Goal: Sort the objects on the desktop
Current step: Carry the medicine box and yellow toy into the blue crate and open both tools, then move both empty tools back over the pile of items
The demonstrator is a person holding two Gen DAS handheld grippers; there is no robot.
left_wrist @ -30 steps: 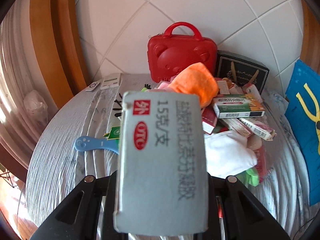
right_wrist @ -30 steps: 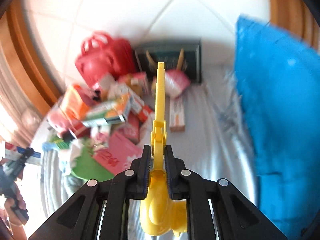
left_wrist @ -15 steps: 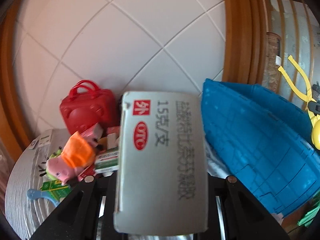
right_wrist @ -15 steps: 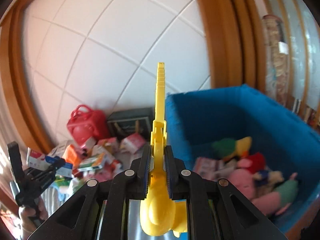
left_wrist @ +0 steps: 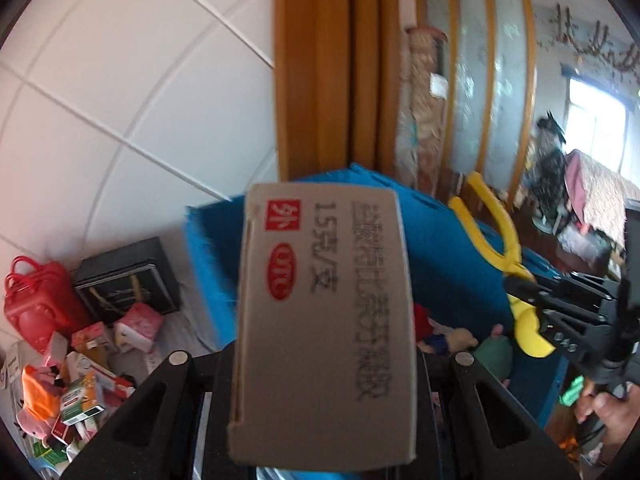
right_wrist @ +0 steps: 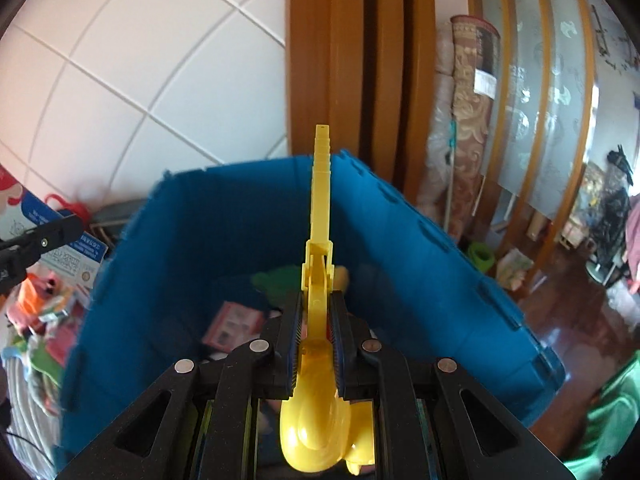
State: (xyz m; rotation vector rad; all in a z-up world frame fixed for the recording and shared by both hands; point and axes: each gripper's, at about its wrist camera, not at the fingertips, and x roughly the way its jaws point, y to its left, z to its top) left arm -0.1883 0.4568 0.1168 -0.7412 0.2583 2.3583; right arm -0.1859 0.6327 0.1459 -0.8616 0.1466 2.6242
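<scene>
An open blue foam-walled bin (right_wrist: 248,240) is filling the middle of the right wrist view. Inside it are lying a pink flat packet (right_wrist: 234,326) near the floor's centre, a green soft toy (right_wrist: 276,280) at about twelve o'clock from the packet, and other blurred items I cannot make out. In the left wrist view the same bin is showing soft toys (left_wrist: 452,338) on its floor.

The right gripper (right_wrist: 316,344) is pointing down over the bin, its jaws pinching a yellow plastic toy (right_wrist: 320,240) with a long ridged stem that is sticking out toward twelve o'clock. The left gripper (left_wrist: 320,364) is clamping a grey cardboard medicine box (left_wrist: 324,320) with red labels and black print, holding it upright before the bin's near wall.

At eight o'clock in the left wrist view, a heap of small boxes and toys (left_wrist: 76,380) is resting on a pale cloth-covered table (left_wrist: 184,332), with a red plastic handbag-shaped case (left_wrist: 34,304) and a black box (left_wrist: 128,280) behind it. At four o'clock, a person's hand (left_wrist: 608,412) is gripping the right gripper's handle.
</scene>
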